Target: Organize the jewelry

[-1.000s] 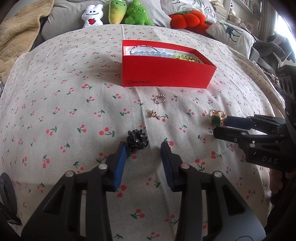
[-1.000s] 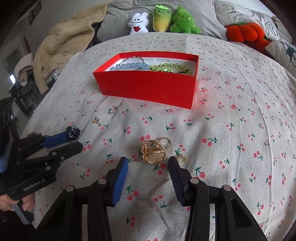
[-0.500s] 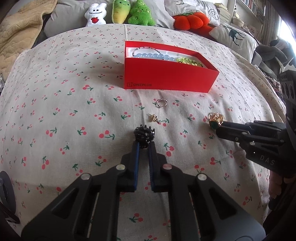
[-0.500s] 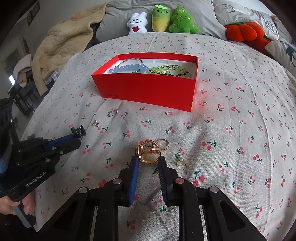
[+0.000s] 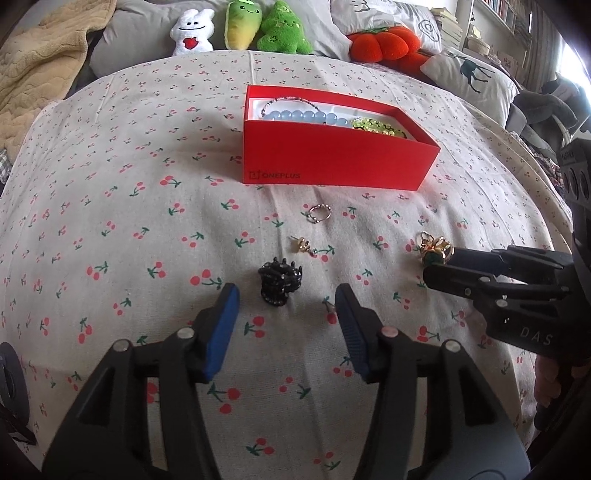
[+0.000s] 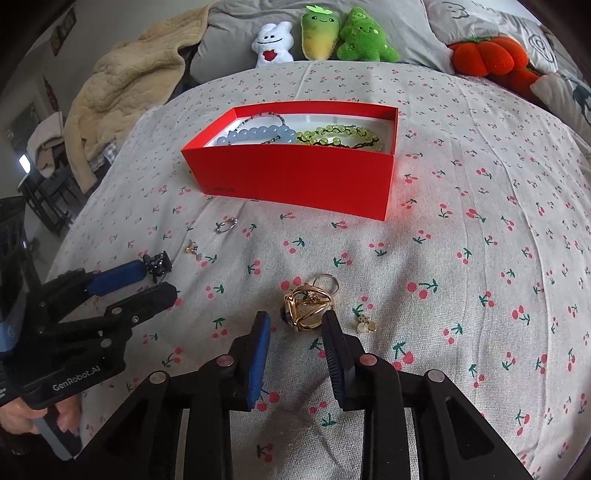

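A red box (image 5: 332, 162) (image 6: 291, 181) holds blue and green bead bracelets on the cherry-print cloth. My left gripper (image 5: 284, 295) is open, with the black hair clip (image 5: 280, 282) lying on the cloth just ahead between its tips; the clip also shows in the right wrist view (image 6: 158, 263). My right gripper (image 6: 295, 319) is open around the gold ring cluster (image 6: 308, 304), which lies on the cloth; the cluster also shows in the left wrist view (image 5: 434, 247). A silver ring (image 5: 319, 213) and a gold earring (image 5: 301, 244) lie in front of the box.
A small pearl earring (image 6: 365, 325) lies right of the gold cluster. Plush toys (image 5: 240, 26) and an orange pumpkin cushion (image 5: 384, 46) sit at the far edge. A beige blanket (image 6: 129, 81) hangs at the far left.
Both grippers were open a second ago, closed near their pieces half a second ago, and now stand open again. The black clip and gold cluster lie on the cloth.
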Demonstrator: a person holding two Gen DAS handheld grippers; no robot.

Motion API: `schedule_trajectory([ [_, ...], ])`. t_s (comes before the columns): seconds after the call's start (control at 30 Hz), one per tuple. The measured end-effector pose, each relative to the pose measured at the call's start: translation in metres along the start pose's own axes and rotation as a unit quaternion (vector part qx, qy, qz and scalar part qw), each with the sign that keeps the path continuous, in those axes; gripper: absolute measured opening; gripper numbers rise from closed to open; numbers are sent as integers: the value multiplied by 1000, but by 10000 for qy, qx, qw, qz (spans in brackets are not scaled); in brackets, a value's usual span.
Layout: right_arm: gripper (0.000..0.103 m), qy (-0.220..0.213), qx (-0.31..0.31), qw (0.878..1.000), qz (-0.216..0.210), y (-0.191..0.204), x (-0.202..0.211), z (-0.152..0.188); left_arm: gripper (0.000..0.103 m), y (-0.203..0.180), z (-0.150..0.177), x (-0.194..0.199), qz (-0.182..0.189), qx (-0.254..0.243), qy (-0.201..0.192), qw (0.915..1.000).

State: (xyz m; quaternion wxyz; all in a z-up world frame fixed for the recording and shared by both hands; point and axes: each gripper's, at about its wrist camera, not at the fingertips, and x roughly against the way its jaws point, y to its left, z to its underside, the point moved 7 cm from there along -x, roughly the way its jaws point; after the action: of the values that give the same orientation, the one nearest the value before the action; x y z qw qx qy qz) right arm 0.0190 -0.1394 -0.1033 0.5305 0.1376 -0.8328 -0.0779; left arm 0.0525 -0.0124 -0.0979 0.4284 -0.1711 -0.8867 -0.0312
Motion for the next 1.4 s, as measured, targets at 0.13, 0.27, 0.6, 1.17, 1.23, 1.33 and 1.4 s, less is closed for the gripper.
schedule_trajectory([
  [0.13,63,-177,-21,9998,-7,3,7,-3,51,1,-3,-3,-110,64,18,9999],
  [0.27,63,-286,136,9993,199,4,8,-6,36,4,-5,-6,-236,127,42,9996],
  [0.6,31,-81,280,9993,249,4,-2,-6,26,5,-6,-5,-203,164,82,9996],
  [1.17,31,-172,18,9998,-116,10,36,-32,26,4,-30,25,80,670,124,9976],
  [1.23,31,-183,-37,9997,-157,10,39,-37,26,2,-36,28,160,809,102,9965],
  [1.33,31,-186,-134,9996,-170,8,42,-46,26,-4,-46,35,294,916,39,9954],
  [1.4,31,-196,-231,9994,-182,6,45,-53,26,-7,-54,39,356,952,2,9948],
])
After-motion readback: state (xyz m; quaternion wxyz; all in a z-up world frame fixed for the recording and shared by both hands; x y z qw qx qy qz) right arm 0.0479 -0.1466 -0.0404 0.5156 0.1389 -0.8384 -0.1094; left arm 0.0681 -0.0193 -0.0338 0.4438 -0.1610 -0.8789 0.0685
